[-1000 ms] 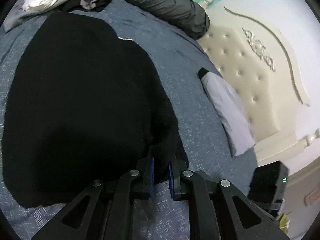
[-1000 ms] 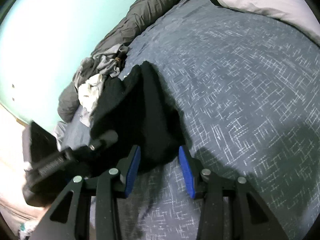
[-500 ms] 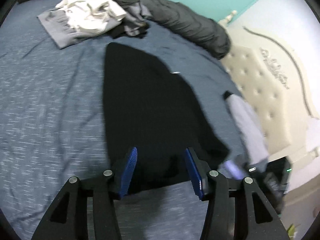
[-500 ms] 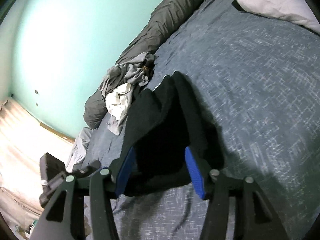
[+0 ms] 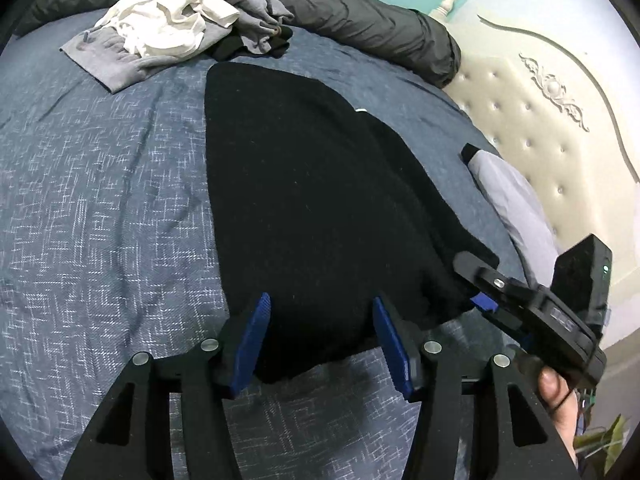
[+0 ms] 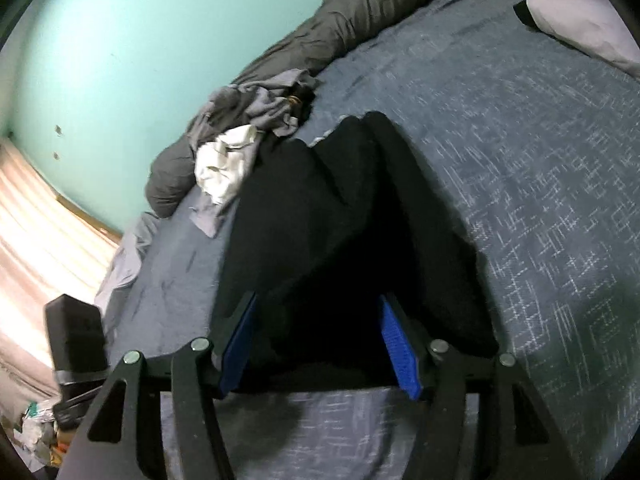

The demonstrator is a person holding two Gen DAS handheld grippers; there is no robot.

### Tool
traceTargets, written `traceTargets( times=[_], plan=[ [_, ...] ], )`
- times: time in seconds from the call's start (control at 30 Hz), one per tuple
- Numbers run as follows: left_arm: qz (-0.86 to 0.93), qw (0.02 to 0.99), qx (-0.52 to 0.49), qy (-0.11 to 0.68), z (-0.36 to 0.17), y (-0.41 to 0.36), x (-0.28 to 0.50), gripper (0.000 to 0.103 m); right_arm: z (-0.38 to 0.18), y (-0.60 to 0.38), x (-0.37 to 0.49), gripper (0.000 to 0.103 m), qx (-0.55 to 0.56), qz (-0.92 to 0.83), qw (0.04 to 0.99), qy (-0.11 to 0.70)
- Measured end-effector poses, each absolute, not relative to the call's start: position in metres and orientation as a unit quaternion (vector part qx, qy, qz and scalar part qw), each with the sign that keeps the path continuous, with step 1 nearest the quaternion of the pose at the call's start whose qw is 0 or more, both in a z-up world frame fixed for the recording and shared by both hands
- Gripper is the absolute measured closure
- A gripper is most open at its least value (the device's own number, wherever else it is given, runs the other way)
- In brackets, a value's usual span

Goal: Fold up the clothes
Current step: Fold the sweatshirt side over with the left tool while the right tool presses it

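Left gripper (image 5: 320, 340): black angular linkage arms, triangular cut-outs, silver round screw heads at pivots, ribbed blue pads on inner faces of fingers (image 5: 250, 344). Right gripper (image 6: 318, 344): same black frame, silver screws, blue pads. Behind right claw: black box body, small green light, thin black cable.

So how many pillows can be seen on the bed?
1: a pale pillow lies at the head of the bed by the tufted headboard, beyond the black garment. Others may lie out of view.
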State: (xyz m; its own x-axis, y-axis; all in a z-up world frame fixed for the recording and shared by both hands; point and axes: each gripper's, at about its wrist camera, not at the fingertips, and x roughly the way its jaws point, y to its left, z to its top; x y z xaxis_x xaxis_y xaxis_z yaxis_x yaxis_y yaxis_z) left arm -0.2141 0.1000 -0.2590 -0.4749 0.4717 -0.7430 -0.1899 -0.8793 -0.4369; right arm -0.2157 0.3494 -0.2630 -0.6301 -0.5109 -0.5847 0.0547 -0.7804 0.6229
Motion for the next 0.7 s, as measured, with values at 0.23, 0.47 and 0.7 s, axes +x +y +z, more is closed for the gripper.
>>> traceTargets(
  times=[0.23,0.47,0.7],
  plan=[
    [0.848,0.195,-0.476,-0.128,-0.256,0.106,-0.212,0.046,-0.256,0.363,-0.211,0.094,0.375,-0.862,0.162,-0.301],
    [0.849,0.204,-0.478,-0.092,-0.248,0.13,-0.205,0.046,-0.235,0.386,-0.193,0.095,0.354,-0.874,0.145,-0.301],
    [0.848,0.196,-0.487,-0.073,-0.252,0.132,-0.201,0.046,-0.293,0.396,-0.209,0.094,0.423,-0.827,0.129,-0.348]
  ],
)
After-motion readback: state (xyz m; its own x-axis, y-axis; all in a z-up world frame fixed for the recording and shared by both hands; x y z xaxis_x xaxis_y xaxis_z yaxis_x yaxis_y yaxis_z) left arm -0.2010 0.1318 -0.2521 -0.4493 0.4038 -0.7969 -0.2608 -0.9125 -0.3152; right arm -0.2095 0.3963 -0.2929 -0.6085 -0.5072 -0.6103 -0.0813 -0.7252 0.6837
